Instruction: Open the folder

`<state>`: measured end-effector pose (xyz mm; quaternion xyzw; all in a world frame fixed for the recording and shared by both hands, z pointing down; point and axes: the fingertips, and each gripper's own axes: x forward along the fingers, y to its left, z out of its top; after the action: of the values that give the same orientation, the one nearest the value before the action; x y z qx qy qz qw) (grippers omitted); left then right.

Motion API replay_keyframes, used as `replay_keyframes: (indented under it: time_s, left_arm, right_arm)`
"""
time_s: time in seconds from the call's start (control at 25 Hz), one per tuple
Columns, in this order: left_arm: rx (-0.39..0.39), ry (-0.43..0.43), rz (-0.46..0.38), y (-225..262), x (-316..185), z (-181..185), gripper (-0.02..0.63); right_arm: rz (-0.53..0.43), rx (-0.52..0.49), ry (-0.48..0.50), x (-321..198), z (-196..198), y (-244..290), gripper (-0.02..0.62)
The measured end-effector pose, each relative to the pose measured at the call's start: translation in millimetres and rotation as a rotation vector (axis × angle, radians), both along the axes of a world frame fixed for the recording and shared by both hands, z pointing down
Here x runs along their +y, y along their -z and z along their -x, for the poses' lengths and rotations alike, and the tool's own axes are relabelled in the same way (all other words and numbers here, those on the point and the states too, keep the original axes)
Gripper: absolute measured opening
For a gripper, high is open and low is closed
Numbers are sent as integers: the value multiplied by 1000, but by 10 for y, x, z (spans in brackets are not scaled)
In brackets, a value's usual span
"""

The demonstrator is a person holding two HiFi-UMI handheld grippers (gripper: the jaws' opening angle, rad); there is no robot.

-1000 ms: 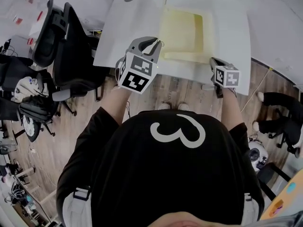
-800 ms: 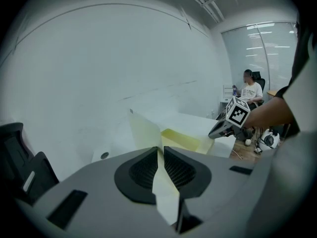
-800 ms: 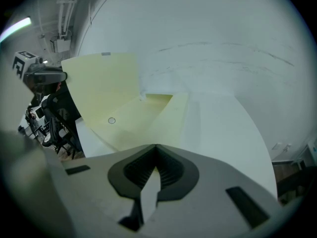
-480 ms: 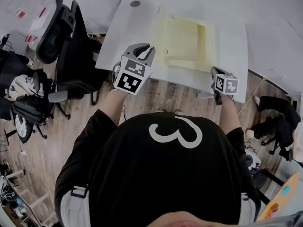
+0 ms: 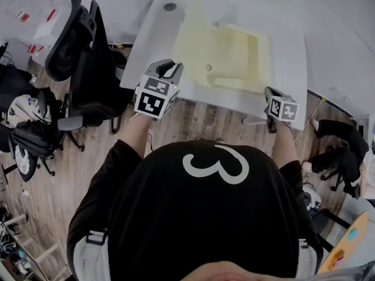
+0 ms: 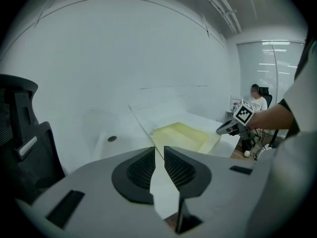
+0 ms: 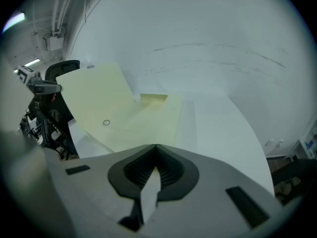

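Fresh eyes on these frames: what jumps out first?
The pale yellow folder on the white table, with its cover raised on the left side. The left gripper, at the table's near left edge, has its jaws pinched on that cover's edge. The right gripper sits shut and empty at the near right edge.

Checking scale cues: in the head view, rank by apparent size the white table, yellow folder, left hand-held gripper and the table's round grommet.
1. white table
2. yellow folder
3. left hand-held gripper, enlarged somewhat by being nearer the camera
4. round grommet
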<state>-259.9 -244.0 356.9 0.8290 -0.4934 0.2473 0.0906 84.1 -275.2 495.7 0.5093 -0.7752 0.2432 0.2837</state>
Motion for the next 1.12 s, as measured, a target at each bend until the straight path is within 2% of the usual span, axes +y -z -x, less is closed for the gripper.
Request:
replay_keyframes:
  time_s: [0.44, 0.68, 0.96, 1.12]
  left_arm:
    - [36, 36, 64, -323, 20, 382, 53]
    - [103, 85, 117, -557, 5, 620, 55]
    - [155, 117, 140, -776, -56, 813, 66]
    - [215, 150, 159, -880, -90, 896, 66]
  right_arm:
    - [-35, -23, -62, 3, -1, 23, 23]
    - [-51, -45, -91, 15, -1, 39, 23]
    - [-74, -44, -114, 19, 12, 46, 23]
    - [-83, -44, -123, 21, 11, 45, 23]
